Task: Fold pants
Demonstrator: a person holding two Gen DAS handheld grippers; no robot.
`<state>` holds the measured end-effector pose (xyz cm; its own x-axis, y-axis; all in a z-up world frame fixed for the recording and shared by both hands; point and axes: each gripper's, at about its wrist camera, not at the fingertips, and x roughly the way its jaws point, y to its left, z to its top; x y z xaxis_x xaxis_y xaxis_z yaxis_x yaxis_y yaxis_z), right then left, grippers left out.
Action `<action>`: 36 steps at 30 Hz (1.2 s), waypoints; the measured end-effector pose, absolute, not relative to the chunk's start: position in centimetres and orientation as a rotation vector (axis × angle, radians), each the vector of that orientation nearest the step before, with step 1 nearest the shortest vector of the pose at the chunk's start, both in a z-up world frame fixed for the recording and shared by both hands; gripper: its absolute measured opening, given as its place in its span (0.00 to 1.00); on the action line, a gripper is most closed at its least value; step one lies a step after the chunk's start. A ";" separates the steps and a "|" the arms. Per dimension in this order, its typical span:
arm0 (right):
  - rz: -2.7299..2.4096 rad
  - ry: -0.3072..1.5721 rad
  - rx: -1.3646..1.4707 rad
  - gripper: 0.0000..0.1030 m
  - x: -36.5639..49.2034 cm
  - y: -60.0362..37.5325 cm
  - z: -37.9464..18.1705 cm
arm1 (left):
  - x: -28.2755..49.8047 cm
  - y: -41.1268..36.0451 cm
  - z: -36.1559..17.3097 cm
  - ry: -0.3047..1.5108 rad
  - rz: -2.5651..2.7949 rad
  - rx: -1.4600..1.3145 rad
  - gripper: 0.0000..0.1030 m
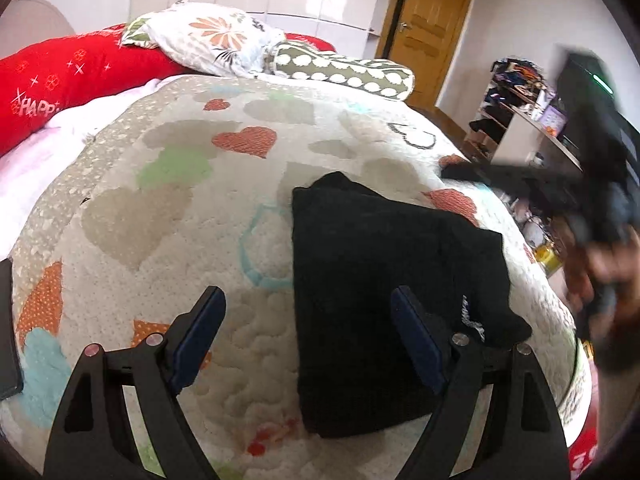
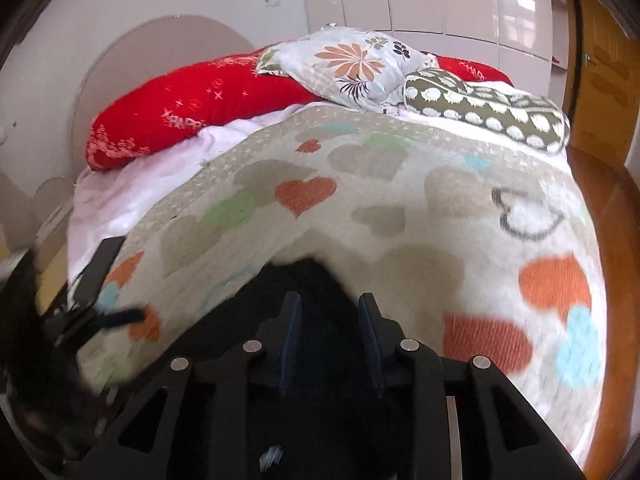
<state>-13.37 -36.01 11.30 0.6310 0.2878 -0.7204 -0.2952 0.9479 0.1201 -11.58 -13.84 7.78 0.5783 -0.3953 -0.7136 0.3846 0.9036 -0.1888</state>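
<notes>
The black pants [image 1: 384,280] lie on the bed [image 1: 200,216], on top of the heart blanket [image 1: 248,140]. They are already folded into a small, thick block. The edges look mostly even, but one corner with a white label sticks out a bit on the side near the bed's edge.

The left claw [image 1: 308,344] is wide and holds nothing. It hangs over the near end of the pants, with one finger over the cloth and the other over the bare blanket.

The right claw [image 2: 330,340] is only a little bit apart. From its own camera the black pants show just under and in front of its fingers, but nothing is pinched between them. In the left camera it is a dark blur off to the side, near the bed's edge, with a hand around it.

It looks like the folding is almost done, or done. What may be left is to tuck in the loose corner and pat the block flat.
</notes>
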 end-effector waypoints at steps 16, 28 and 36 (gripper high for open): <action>0.245 0.846 0.027 0.37 -17.3 -37.2 8.2 | -11.7 -17.1 6.8 0.863 -0.440 0.089 0.83; 0.230 0.852 0.058 0.46 -21.7 -36.3 6.5 | -11.9 -17.8 6.4 0.868 -0.415 0.081 0.83; 0.204 0.846 0.124 0.46 -22.7 -37.9 6.1 | -12.4 -17.8 6.7 0.860 -0.406 0.087 0.83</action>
<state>-22.69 -37.90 6.15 0.6447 0.2280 -0.7296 -0.1297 0.9733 0.1896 -12.36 -17.80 6.73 0.5815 -0.3122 -0.7513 0.3814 0.9203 -0.0872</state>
